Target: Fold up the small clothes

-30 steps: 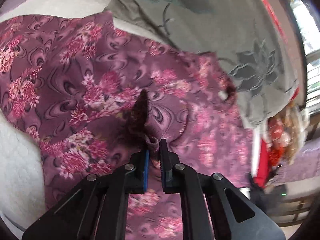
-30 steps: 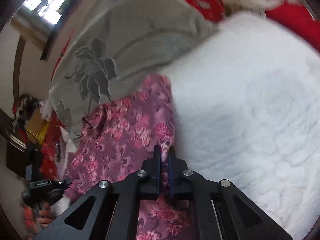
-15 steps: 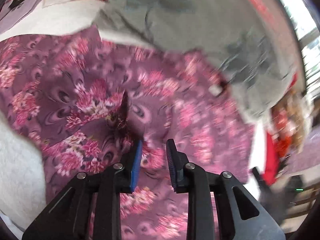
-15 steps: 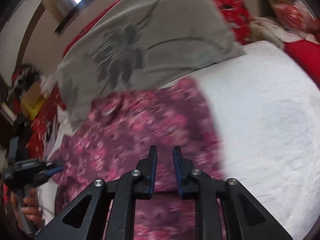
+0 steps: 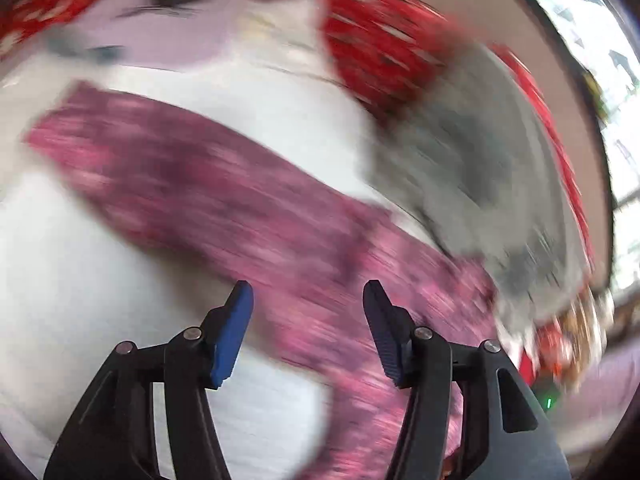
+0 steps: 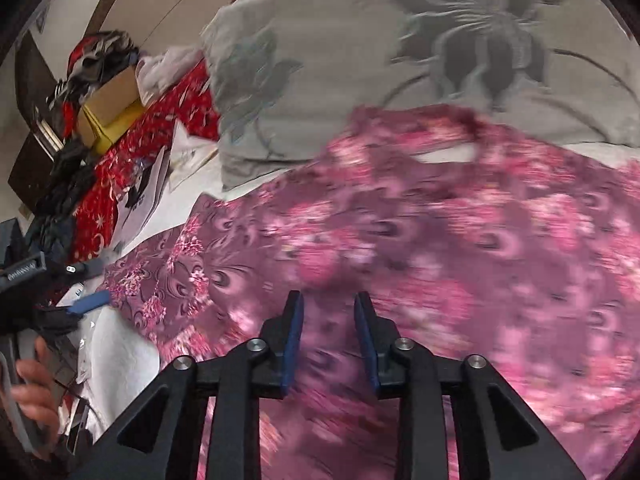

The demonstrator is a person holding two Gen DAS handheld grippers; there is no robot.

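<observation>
Both tools, left (image 5: 308, 304) and right (image 6: 328, 312), gape empty above floral garment (image 6: 440, 240)

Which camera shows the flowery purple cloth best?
The right wrist camera: the flowery purple cloth fills it, with flowers clear at its left edge. The left wrist camera shows the cloth only as a blurred purple streak.

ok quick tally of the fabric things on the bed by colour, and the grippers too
Purple-pink floral garment: 1
Grey flower-embossed pillow: 1
Red patterned cloth: 1
White fleecy bedcover: 1
Black two-finger grippers, both open and empty: 2, the left gripper and the right gripper
Total: 6
</observation>
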